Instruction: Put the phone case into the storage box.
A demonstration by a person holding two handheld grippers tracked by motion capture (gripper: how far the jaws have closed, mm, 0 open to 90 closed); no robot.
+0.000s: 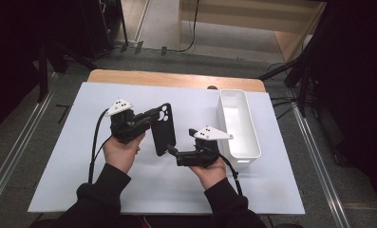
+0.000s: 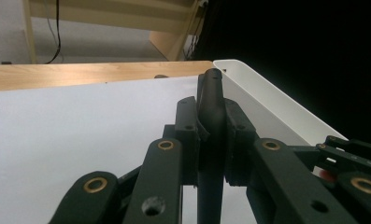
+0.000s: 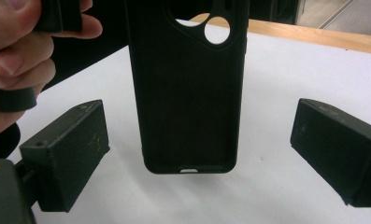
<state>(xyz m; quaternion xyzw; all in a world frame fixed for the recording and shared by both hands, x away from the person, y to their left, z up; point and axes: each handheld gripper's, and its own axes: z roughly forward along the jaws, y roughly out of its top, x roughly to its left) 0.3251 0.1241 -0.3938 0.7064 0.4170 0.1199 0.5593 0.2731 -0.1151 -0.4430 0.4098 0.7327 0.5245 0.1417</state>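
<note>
The left tongs (image 1: 150, 119) are clenched on a black phone case (image 1: 163, 129), pinching its thin edge near the camera-cutout end and holding it up over the white tabletop (image 1: 72, 156). In the high view the case's long axis runs away from the person, with the cutouts at the far end and the plain bottom end nearest the right tongs (image 1: 173, 152). In the right gripper view the case (image 3: 188, 93) stands upright between that gripper's two black jaws, which are spread wide and well clear of it on both sides, so the right tongs are released and grasp nothing. The right hand (image 1: 212, 172) is the nearer one to the free bottom end; a short advance along the jaws' own line would probably bring the pads beside the case's long edges. A white oblong bin (image 1: 250, 154) lies just to the right of the right tongs, empty as far as can be seen, and nothing stands between the tongs and the case
</note>
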